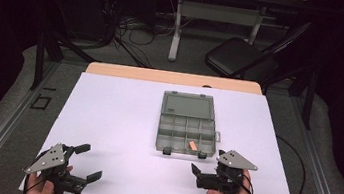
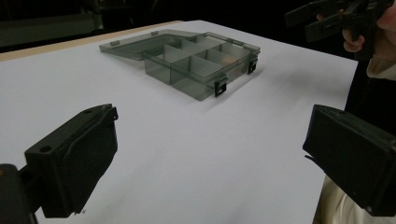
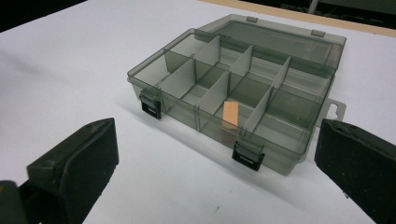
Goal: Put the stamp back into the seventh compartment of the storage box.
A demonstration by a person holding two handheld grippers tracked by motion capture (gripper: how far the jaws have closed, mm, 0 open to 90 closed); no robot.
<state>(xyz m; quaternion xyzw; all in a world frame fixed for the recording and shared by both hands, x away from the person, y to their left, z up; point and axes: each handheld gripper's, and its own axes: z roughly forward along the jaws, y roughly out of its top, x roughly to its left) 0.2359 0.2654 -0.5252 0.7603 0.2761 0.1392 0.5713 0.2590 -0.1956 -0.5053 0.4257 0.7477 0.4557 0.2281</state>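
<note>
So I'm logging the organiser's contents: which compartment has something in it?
The front-row compartment by the right latch of the organiser box: it alone holds a small orange piece; the others look empty.

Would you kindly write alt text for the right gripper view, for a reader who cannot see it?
An open, smoky grey translucent plastic organiser box with divided compartments sits on a white table, its lid laid flat behind it. A small flat orange piece lies in one near-row compartment. The right gripper has its black fingers spread wide, empty.
</note>
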